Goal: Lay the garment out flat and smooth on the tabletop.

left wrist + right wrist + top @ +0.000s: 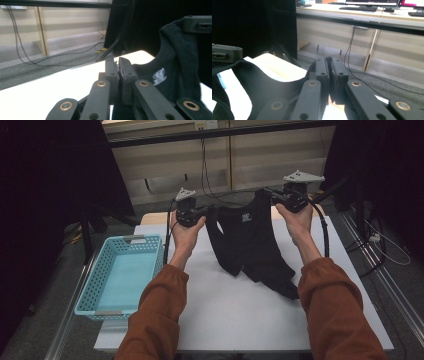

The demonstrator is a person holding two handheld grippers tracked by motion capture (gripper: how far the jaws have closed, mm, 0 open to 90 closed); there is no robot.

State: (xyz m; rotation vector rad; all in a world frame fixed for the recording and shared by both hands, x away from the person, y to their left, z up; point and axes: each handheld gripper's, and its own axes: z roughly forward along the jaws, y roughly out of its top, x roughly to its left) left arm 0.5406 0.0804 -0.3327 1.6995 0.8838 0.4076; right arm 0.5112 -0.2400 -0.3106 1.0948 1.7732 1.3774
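1. A black sleeveless top (248,240) is held up by its 2 shoulder straps, 1 strap in each gripper, and is seen from the high view hanging between the 2 hands.
2. The left gripper (210,210) is closed on the left strap; in the left gripper view (118,65) its 2 black jaws stand nearly together, with black cloth pinched between them and the rest of the garment spread out to the right of them.
3. The right gripper (267,193) is closed on the other strap; in the right gripper view (329,65) the jaws are likewise pressed narrow, and the black cloth is seen running off to the left of them.
4. A small white label is seen at the neckline of the top, midway between the 2 grippers — in the left gripper view it lies just right of the jaws.
5. The lower hem of the top is crumpled on the white table (235,310), below and nearer the person than both grippers — the upper part is lifted clear.
6. A light-blue plastic basket (121,275) is set at the table's edge, to the left of the left gripper and nearer the person, well apart from the top.
7. Both forearms are covered by rust-orange sleeves (160,315).
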